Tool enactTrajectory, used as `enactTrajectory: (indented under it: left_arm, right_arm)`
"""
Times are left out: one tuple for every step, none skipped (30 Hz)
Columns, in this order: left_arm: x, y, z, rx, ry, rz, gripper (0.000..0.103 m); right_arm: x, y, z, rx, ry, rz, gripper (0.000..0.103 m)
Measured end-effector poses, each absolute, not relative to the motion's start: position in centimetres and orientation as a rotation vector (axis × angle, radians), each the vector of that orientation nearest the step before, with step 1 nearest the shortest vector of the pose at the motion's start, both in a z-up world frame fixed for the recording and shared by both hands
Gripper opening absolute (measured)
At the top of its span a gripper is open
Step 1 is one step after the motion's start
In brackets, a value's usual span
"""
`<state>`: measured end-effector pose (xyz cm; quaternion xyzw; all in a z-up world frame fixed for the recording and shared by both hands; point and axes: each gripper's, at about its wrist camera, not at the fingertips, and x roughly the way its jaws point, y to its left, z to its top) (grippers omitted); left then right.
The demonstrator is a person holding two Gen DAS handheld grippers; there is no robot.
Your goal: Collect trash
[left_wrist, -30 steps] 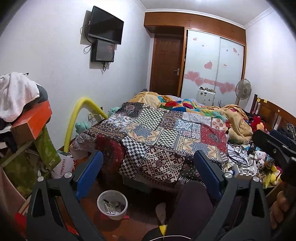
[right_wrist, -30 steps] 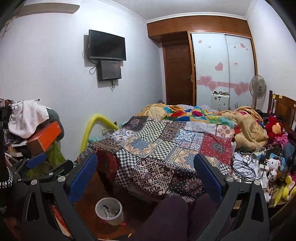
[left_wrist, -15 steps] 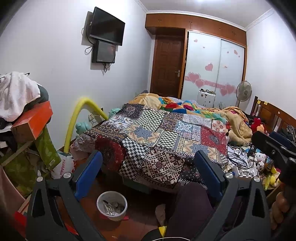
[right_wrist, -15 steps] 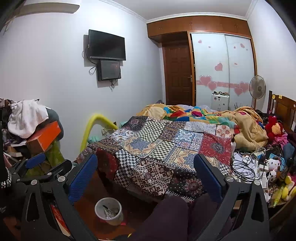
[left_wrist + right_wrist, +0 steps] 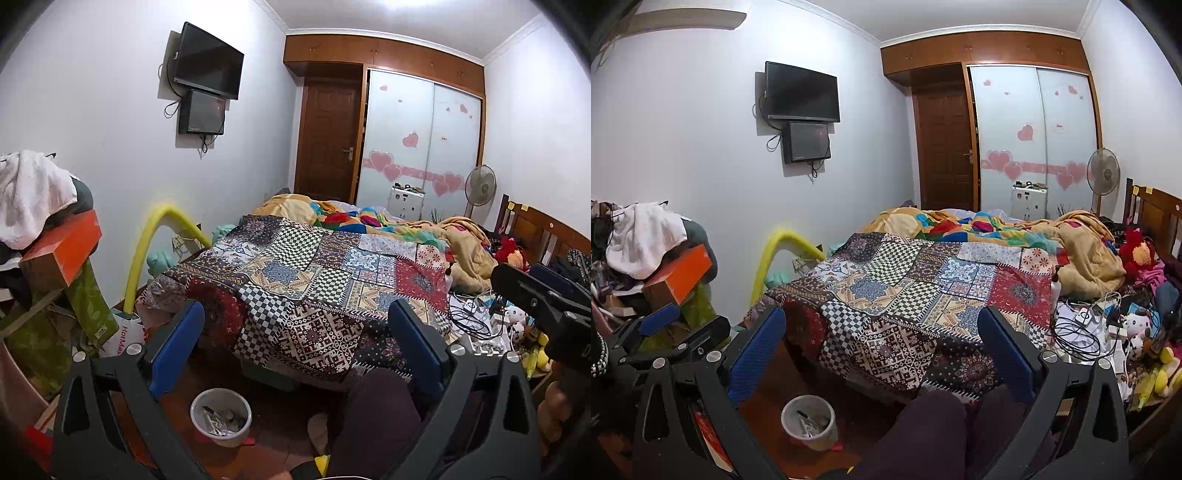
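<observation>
A small white waste bin [image 5: 221, 416] with scraps inside stands on the brown floor by the foot of the bed; it also shows in the right wrist view as the waste bin [image 5: 809, 421]. My left gripper [image 5: 295, 325] is held above it, open, blue pads wide apart, nothing between them. My right gripper [image 5: 882, 332] is likewise open and empty. The right gripper's body [image 5: 543, 302] shows at the right edge of the left view, and the left gripper's body [image 5: 661, 332] shows at the left of the right view.
A bed with a patchwork quilt [image 5: 317, 280] fills the middle. Cables, chargers and plush toys [image 5: 1108, 332] crowd its right side. A pile of boxes and clothes [image 5: 48, 251] stands at left, beside a yellow foam tube [image 5: 147, 251]. A person's dark-clad knees [image 5: 942, 432] are below.
Both views have drifted slightly; the left wrist view has pulled back and tilted up a little. The grippers stay open and nothing has been picked up.
</observation>
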<state>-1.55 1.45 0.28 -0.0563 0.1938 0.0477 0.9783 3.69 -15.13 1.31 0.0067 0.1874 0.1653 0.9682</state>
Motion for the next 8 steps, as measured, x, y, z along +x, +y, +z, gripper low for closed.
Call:
enactTrajectory:
  left_arm:
    - [-1.51, 1.41, 0.26, -0.111, 0.393, 0.095, 0.101]
    - [-1.46, 1.37, 0.22, -0.112, 0.396, 0.094, 0.101]
    - [-1.42, 1.4, 0.19, -0.114, 0.399, 0.093, 0.101]
    - [-1.39, 1.32, 0.14, -0.116, 0.4, 0.092, 0.101]
    - [-1.39, 1.34, 0.1, -0.119, 0.4, 0.092, 0.101]
    - [-1.38, 1.41, 0.06, -0.121, 0.401, 0.093, 0.101]
    - [-1.32, 1.44, 0.03, -0.124, 0.403, 0.093, 0.101]
    - [-1.24, 1.45, -0.03, -0.125, 0.407, 0.094, 0.101]
  right_arm:
    - [3.7, -15.15, 1.3, 0.014, 0.379, 0.334, 0.103]
    - [3.71, -15.1, 1.3, 0.015, 0.381, 0.332, 0.103]
    - [3.73, -15.09, 1.31, 0.016, 0.381, 0.331, 0.103]
    - [3.76, -15.12, 1.31, 0.016, 0.381, 0.332, 0.103]
    - [3.73, -15.17, 1.27, 0.016, 0.381, 0.331, 0.103]
    - [3.75, -15.19, 1.27, 0.016, 0.381, 0.331, 0.103]
    - [3.78, -15.19, 1.25, 0.016, 0.382, 0.329, 0.103]
    - [3.77, -15.08, 1.18, 0.016, 0.383, 0.328, 0.103]
